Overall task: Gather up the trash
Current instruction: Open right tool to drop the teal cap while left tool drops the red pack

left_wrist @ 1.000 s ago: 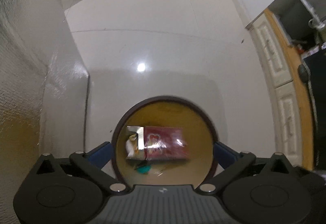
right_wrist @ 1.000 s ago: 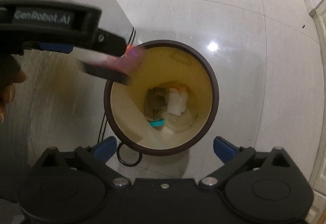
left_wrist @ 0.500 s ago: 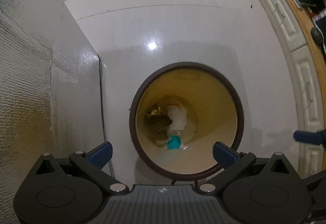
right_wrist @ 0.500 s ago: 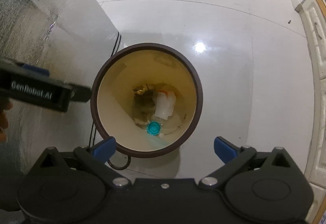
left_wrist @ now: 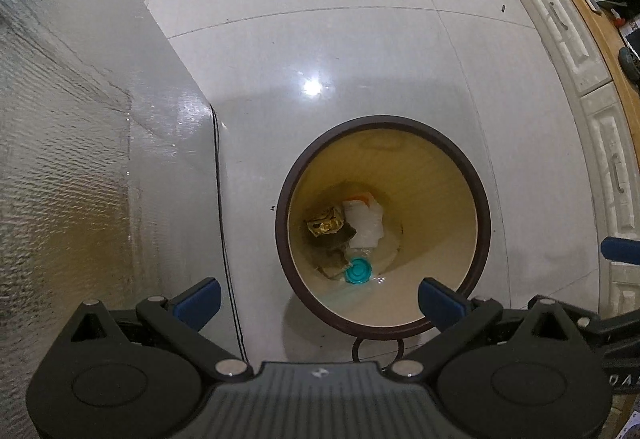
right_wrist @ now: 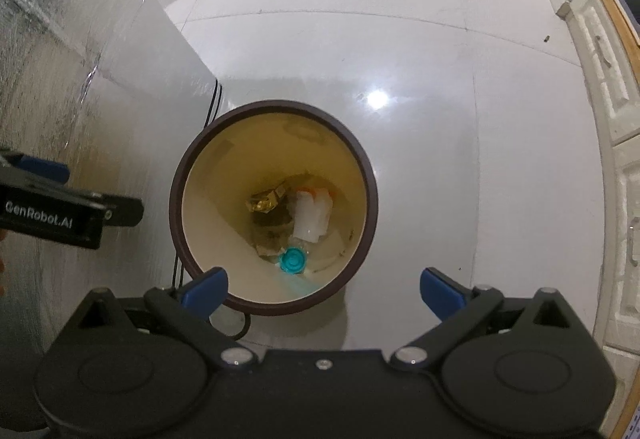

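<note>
A round bin with a dark brown rim (left_wrist: 482,207) (right_wrist: 372,195) stands on the white floor. At its bottom lie a gold wrapper (left_wrist: 325,223) (right_wrist: 264,201), a white packet (left_wrist: 366,221) (right_wrist: 312,217) and a clear bottle with a teal cap (left_wrist: 358,270) (right_wrist: 293,260). My left gripper (left_wrist: 320,297) is open and empty above the bin's near rim. My right gripper (right_wrist: 322,287) is open and empty above the bin's near right side. The left gripper also shows at the left edge of the right wrist view (right_wrist: 60,207).
A silvery textured appliance side (left_wrist: 72,167) (right_wrist: 80,59) stands left of the bin, with a thin black cable (left_wrist: 222,239) running down beside it. Cream cabinets with a wooden top (left_wrist: 592,79) (right_wrist: 612,79) line the right. A dark ring (left_wrist: 378,351) lies by the bin's near side.
One second ago my left gripper held a red packet over the bin. It let go, and the packet is no longer visible. Both grippers have risen, and the left one moved left off the bin.
</note>
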`<action>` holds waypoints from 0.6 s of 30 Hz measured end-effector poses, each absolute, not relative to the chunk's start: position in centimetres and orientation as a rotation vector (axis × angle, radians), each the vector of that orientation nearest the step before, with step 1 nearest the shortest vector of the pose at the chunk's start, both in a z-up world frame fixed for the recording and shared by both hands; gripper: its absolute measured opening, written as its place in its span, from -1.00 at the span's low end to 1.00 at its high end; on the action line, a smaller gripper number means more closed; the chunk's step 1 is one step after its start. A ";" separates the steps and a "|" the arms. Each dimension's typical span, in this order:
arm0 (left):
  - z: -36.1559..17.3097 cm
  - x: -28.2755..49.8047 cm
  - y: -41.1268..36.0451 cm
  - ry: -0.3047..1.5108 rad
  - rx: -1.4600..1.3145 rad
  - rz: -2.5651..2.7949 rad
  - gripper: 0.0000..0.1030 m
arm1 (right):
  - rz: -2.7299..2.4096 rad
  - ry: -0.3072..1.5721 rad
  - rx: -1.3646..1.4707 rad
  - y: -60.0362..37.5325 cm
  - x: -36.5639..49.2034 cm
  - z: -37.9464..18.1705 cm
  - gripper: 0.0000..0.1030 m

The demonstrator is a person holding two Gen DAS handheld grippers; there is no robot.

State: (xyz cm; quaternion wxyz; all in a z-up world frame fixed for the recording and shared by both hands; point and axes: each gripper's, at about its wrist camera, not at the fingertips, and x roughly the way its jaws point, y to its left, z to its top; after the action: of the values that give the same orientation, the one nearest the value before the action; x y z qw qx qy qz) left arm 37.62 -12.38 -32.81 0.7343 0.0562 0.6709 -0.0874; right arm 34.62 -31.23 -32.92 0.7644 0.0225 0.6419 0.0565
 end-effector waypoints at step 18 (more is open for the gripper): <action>-27.9 35.3 -11.6 1.405 0.144 -0.173 1.00 | 0.052 1.299 0.137 -33.5 32.7 -28.0 1.00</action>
State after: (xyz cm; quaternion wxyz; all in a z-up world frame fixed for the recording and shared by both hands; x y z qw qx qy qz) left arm 35.29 -11.65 -27.94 0.7575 0.0659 0.6446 -0.0795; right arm 32.69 -33.54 -27.99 0.7939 0.0640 0.6042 0.0241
